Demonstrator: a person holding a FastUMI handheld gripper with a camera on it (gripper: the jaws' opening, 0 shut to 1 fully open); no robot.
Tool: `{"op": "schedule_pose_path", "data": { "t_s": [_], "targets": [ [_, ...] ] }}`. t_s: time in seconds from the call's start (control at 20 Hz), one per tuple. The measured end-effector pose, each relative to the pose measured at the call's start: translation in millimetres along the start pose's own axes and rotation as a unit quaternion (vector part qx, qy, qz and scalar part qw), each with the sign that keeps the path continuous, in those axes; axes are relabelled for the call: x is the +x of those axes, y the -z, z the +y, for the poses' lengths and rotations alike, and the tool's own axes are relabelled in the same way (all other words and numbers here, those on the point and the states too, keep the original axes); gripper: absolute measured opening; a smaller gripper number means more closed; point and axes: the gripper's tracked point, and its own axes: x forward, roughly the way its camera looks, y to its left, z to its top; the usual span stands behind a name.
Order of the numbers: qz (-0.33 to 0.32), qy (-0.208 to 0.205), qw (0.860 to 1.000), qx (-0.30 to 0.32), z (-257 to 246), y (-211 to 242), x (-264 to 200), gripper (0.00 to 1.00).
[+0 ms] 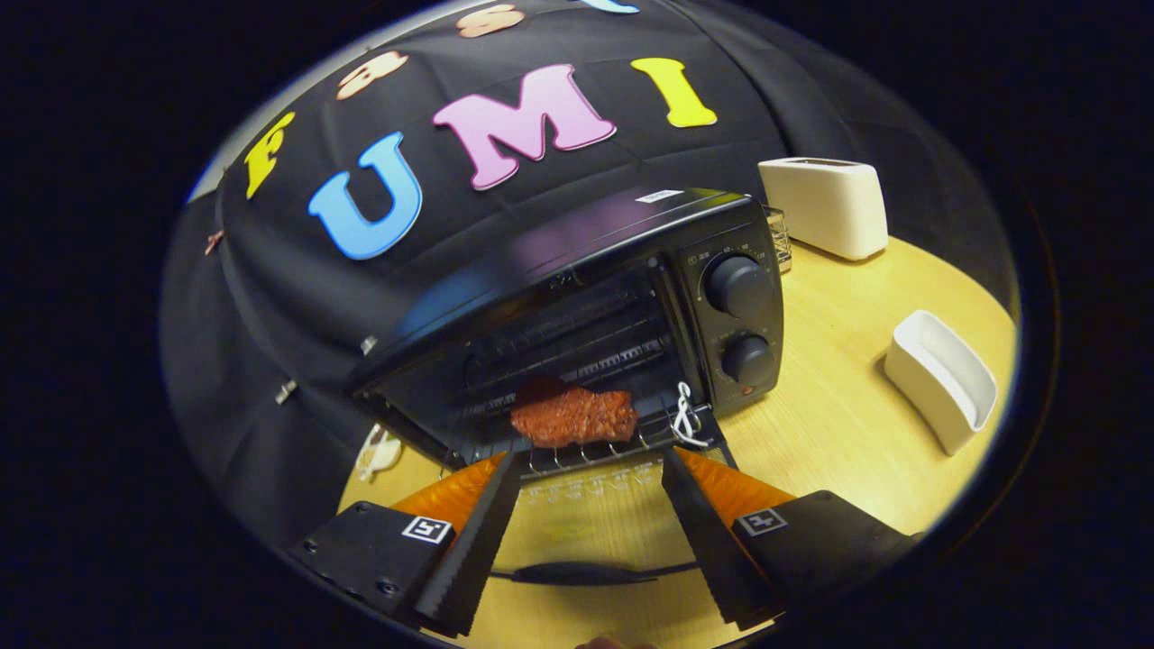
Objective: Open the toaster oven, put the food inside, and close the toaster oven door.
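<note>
The black toaster oven (631, 270) stands on the wooden table with its door (590, 514) folded down flat toward me. The door's black handle (577, 572) lies across between my fingers. A reddish-brown slab of food (572, 416) rests on the wire rack (595, 455) at the oven's mouth, just beyond my fingertips. My gripper (590, 458) is open above the lowered door, with nothing between its fingers and clear of the food. A white looped tie (687, 416) hangs at the rack's right end.
Two dark knobs (739, 287) sit on the oven's right panel. A white toaster (825, 205) stands behind the oven to the right. A white rectangular dish (942, 379) lies on the table (838, 424) right of the oven. A small pale object (379, 451) lies at the oven's left.
</note>
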Motion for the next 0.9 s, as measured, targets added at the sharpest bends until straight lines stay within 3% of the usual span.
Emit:
{"op": "schedule_pose_path", "data": {
  "t_s": [0.2, 0.3, 0.65, 0.9],
  "targets": [
    [0.044, 0.028, 0.993, -0.107, -8.0, 25.0, -38.7, 0.98],
    [0.072, 0.061, 0.985, -0.146, -20.0, 40.4, -49.3, 0.98],
    [0.162, 0.068, 0.972, -0.159, -18.0, 110.1, -40.0, 0.99],
    [0.163, 0.055, 0.975, -0.139, -6.9, 119.1, -12.2, 0.99]
  ]
}}
